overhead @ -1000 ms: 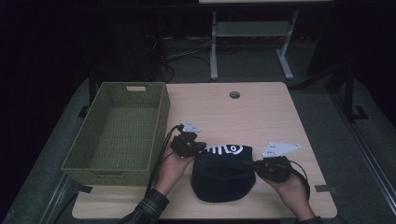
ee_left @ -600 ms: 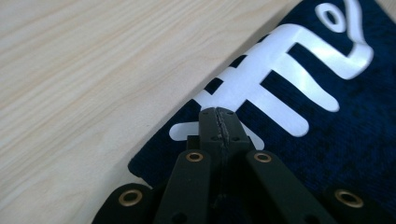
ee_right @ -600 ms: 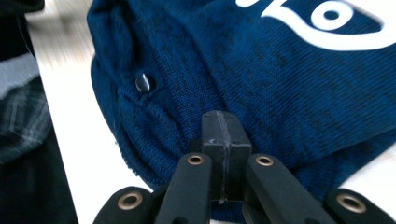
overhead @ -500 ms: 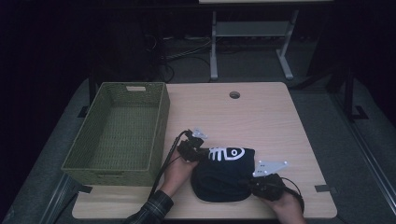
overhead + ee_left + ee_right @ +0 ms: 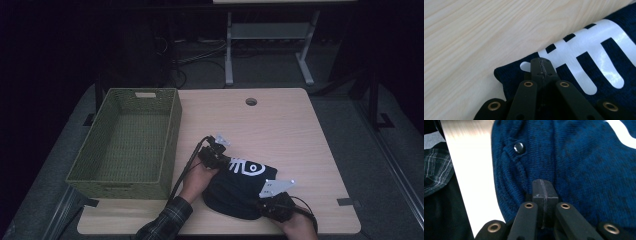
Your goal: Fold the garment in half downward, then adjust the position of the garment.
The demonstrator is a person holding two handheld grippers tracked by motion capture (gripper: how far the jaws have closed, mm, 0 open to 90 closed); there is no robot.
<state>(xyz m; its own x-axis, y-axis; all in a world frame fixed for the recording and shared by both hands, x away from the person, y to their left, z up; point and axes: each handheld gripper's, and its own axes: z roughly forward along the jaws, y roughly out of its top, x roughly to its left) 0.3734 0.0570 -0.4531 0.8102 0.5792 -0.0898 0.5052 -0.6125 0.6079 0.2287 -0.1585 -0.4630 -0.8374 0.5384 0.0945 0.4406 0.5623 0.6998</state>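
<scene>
A folded dark navy knit garment (image 5: 235, 186) with a white print lies near the table's front edge. My left gripper (image 5: 220, 161) sits at its far left corner, jaws shut, tip resting on the fabric by the white print (image 5: 584, 50). In the left gripper view the left gripper (image 5: 541, 65) shows no cloth between its jaws. My right gripper (image 5: 264, 204) is at the garment's near right edge. The right gripper (image 5: 543, 186) is shut too, its tip pressed into the knit (image 5: 586, 170) close to a small dark button (image 5: 519, 147).
A green woven basket (image 5: 172, 130), nothing in it, stands on the left part of the wooden table (image 5: 290, 130). A cable hole (image 5: 251, 101) is at the back. A plaid sleeve (image 5: 167, 220) comes in from the front. Dark floor and a desk frame lie beyond.
Both grippers have closed in on the garment: the left moved right and nearer onto its far corner, and the right came from the right side down toward the front edge.
</scene>
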